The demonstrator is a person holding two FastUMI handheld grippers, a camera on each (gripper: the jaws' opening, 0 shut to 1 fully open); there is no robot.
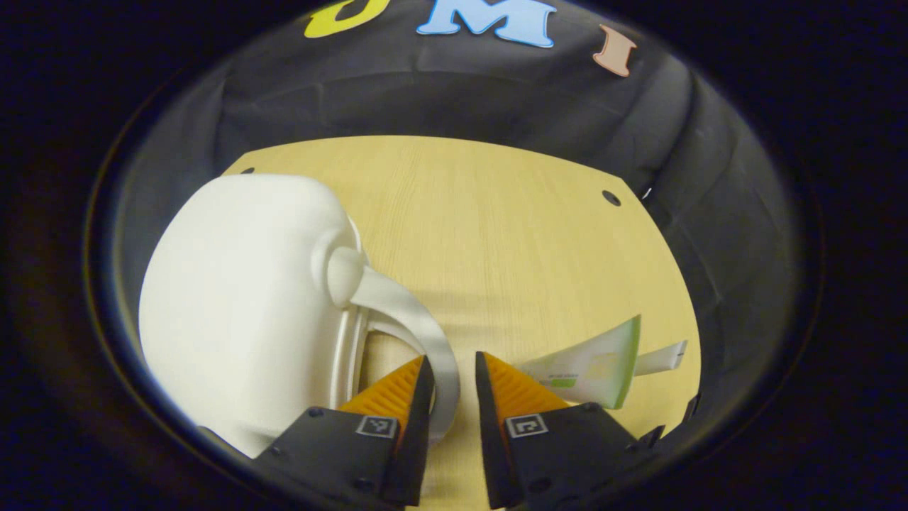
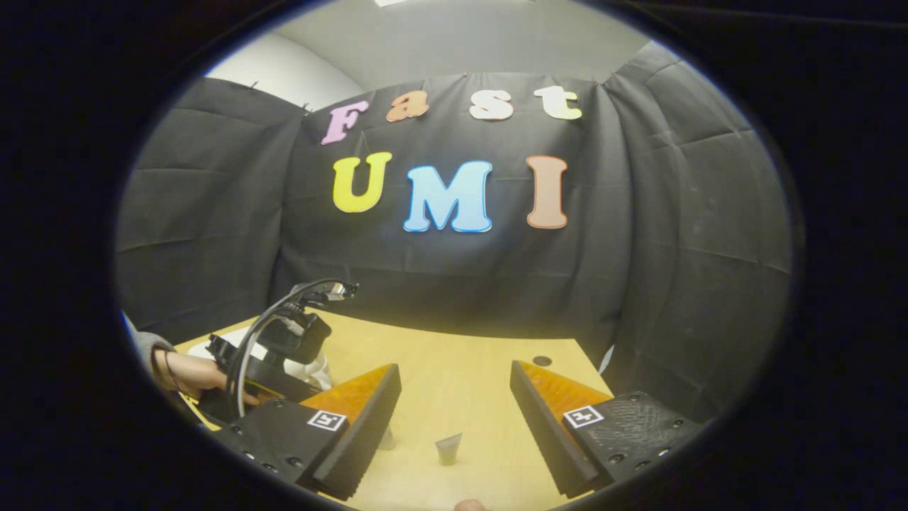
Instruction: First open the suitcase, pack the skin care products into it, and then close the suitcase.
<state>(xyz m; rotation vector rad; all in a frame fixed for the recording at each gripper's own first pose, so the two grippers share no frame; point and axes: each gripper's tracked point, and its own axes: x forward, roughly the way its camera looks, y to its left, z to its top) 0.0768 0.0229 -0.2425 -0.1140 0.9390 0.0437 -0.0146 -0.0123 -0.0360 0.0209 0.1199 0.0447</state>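
- In the left gripper view, the small white suitcase [image 1: 241, 305] sat to the left of and just ahead of the left tongs [image 1: 454, 369], resting on the tabletop [image 1: 496, 234]. Its shell looked hard, smooth and rounded, so it would likely slip under any pinch on its body.
- Its white handle [image 1: 418, 333] arched from a round boss on the case down between the fingers of the left tongs. The fingers stood a little apart with the handle in the gap, lying against the left finger; I could not tell whether the right finger touched it. The handle looked stiff and narrow, the best place to grip for lifting the lid.
- Right of those tongs lay a green-and-white skin care tube [image 1: 589, 365], just beside the right finger, with a second white tube [image 1: 660, 358] behind it. Both looked light and soft; a grip across the flat crimped end or the middle would probably hold best without squeezing.
- In the right gripper view, the right tongs [image 2: 454, 404] stood wide apart and empty above the tabletop, with a small grey cap [image 2: 448, 448] between and below the fingers.
- Farther to the left of them, a hand [image 2: 195, 376] held the left gripper [image 2: 284, 348] by the suitcase.
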